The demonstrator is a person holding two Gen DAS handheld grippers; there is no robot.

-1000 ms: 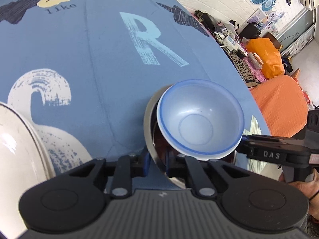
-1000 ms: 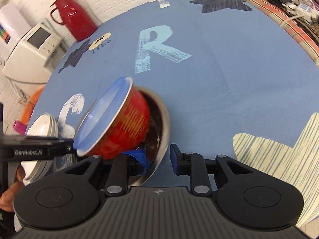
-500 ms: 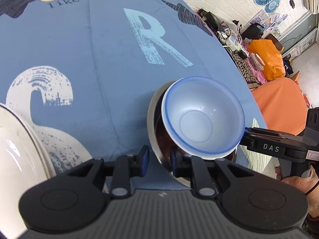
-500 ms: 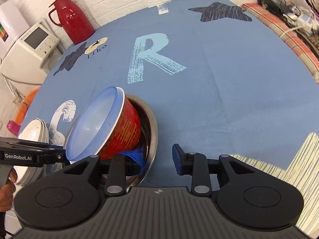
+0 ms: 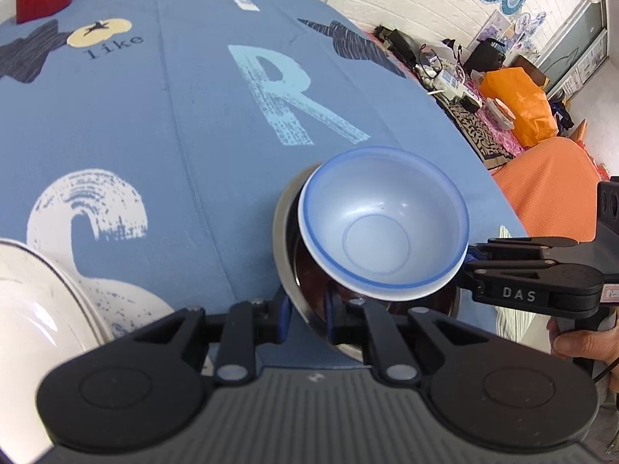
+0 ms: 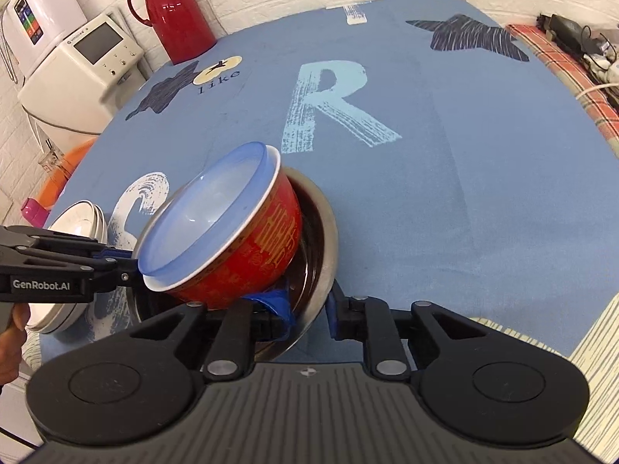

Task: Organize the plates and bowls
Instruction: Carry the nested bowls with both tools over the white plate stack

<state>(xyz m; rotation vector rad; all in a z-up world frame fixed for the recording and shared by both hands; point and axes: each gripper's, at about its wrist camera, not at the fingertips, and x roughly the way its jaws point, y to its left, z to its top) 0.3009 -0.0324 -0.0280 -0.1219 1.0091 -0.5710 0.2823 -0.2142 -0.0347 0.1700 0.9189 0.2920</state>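
Bowls sit nested near the front of the blue cloth [image 5: 185,123]. From the left wrist, a blue-rimmed bowl [image 5: 383,232] tilts inside a steel bowl [image 5: 284,239], its pale inside facing the camera. The left gripper [image 5: 305,309] straddles the steel bowl's near rim, one blue pad outside and one inside, the gap narrow; whether the pads actually press the metal I cannot tell. The right gripper [image 5: 470,257] comes in from the right side, its tip touching the tilted bowl's rim, with a hand [image 5: 580,342] on its grip. White plates [image 5: 35,309] lie stacked at the left edge, apart from the bowls.

From the right wrist, the tilted bowl [image 6: 240,239] shows a red outside with gold marks and leans left out of the steel bowl [image 6: 319,239]. The right gripper [image 6: 309,311] spans the steel rim with a fairly wide gap: its left pad lies inside under the red bowl, the right pad just outside the rim and seemingly clear of it. The left gripper [image 6: 123,257] meets the rim from the left. The plates [image 6: 77,224] sit behind it. A red jug [image 6: 174,11] stands at the far edge.
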